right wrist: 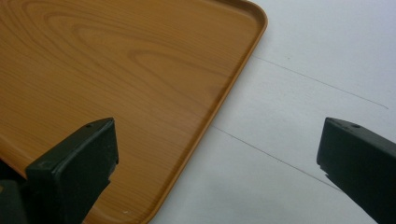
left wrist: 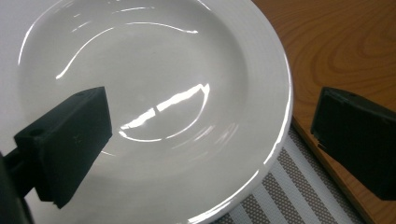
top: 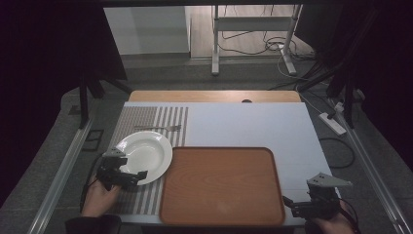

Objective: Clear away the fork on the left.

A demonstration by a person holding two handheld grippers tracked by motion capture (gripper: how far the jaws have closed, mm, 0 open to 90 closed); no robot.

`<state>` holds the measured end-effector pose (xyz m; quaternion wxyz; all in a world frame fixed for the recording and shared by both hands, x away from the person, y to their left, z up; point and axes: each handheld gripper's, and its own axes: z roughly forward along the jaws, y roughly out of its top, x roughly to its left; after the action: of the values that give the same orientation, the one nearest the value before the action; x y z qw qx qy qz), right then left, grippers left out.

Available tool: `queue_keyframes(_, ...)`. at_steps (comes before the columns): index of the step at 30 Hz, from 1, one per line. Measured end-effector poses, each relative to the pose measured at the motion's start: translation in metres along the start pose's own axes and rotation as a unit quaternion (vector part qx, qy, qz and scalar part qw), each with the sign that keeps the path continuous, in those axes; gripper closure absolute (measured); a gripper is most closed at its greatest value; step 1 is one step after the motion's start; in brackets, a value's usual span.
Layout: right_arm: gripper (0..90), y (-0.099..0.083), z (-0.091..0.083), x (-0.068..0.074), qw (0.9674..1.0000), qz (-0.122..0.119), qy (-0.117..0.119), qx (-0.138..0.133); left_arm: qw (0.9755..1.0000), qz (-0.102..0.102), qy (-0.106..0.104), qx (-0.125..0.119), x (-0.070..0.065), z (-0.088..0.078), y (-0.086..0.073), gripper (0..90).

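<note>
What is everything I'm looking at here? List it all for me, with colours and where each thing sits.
plate: one, white, empty, on the striped mat at the table's left, its rim reaching the tray's edge
fork: one, silvery, on the mat beyond the plate
placemat: one, grey and white stripes, left side of the table
tray: one, wood-grain orange-brown, empty, near middle of the table
table: one, white top with a wooden far edge
power strip: one, white, on the floor to the right
metal frame: one, pale, standing behind the table
left tongs: black, open, over the plate's near rim
right tongs: black, open, at the tray's near right corner
hands: two, holding the tongs at the near edge
</note>
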<state>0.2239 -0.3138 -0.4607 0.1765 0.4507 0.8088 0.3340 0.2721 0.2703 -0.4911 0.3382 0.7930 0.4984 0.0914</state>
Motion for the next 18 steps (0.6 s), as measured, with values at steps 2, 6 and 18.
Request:
queue_keyframes(2,0.0,0.0,0.0,0.0,1.0,-0.001,0.0,0.001,1.0,-0.003,0.003,0.0,0.004,0.002,0.004,0.0)
queue_keyframes(6,0.0,0.0,0.0,0.001,1.0,-0.003,0.0,0.001,1.0,-0.002,0.008,0.001,0.007,0.006,0.008,0.0)
queue_keyframes(18,0.0,0.0,0.0,0.001,1.0,-0.007,0.0,0.003,0.9991,-0.005,0.039,0.013,0.022,0.023,0.031,1.6)
